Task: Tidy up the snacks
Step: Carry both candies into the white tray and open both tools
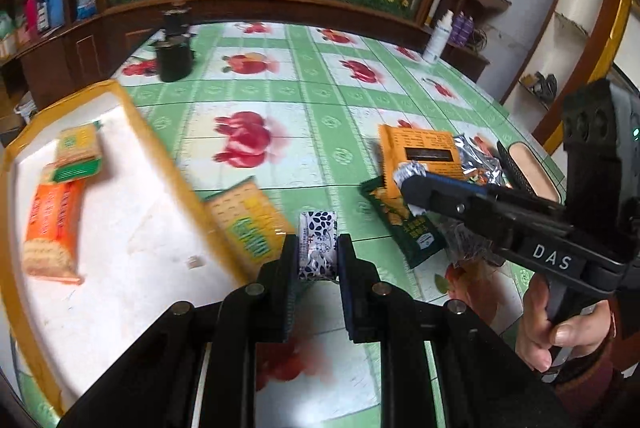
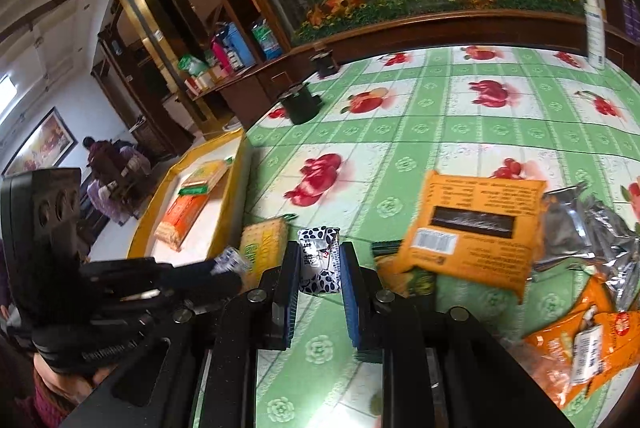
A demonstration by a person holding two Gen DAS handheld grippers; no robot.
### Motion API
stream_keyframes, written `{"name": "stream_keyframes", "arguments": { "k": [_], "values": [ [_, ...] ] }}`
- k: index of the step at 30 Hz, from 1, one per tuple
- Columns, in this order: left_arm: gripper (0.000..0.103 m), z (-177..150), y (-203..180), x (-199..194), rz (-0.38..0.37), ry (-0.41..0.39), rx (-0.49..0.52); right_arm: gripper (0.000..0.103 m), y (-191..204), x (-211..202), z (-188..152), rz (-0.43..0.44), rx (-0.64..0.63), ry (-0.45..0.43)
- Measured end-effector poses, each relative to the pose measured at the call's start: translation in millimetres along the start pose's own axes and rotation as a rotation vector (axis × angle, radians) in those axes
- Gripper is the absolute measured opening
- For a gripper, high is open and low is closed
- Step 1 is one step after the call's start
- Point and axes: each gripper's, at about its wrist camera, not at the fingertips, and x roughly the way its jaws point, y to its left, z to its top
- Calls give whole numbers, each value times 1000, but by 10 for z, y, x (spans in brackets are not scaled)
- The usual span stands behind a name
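- Left wrist view: a small white candy with dark blue spots (image 1: pixel 317 246) is squeezed between the two pads of the left gripper (image 1: pixel 318 256), above the table.
- Just left of that candy, a yellow cracker pack (image 1: pixel 248 224) is seen leaning on the edge of a yellow tray (image 1: pixel 160 156).
- Inside the tray, an orange cracker pack (image 1: pixel 52 228) and a yellow and green pack (image 1: pixel 78 152) are laid on the white bottom.
- Right wrist view: a second spotted candy (image 2: pixel 319 260) is clamped tight in the right gripper (image 2: pixel 319 268), also above the table.
- In the left wrist view, the right gripper (image 1: pixel 408 182) is held by a hand (image 1: pixel 560 332) over a pile of snacks on the right.
- An orange packet (image 1: pixel 420 156), a dark green packet (image 1: pixel 404 228) and a crinkled silver wrapper (image 1: pixel 480 164) are piled there.
- More orange bags (image 2: pixel 580 344) are seen near the bottom right of the right wrist view.
- A green checked tablecloth with red fruit (image 1: pixel 312 100) is spread under everything.
- A black pot (image 1: pixel 174 62) and a white bottle (image 1: pixel 438 38) are stood far back on the table, well apart.
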Motion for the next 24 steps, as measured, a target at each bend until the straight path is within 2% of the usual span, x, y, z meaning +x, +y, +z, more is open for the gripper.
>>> {"name": "stream_keyframes", "arguments": {
  "k": [7,10,16,24],
  "values": [
    [18,-151,497,-300,53,-39,-95,21,252,110,-29,75,-2,19],
    [18,-217,684,-371,79,-47,-131,21,499,174,-21,113,-33,15],
    [18,-357,968,-467,143,-49,-174,22,1048,498,-82,192,-98,76],
    [18,-513,1302,-506,282,-29,-209,22,1480,911,-209,177,-220,158]
  ]
}}
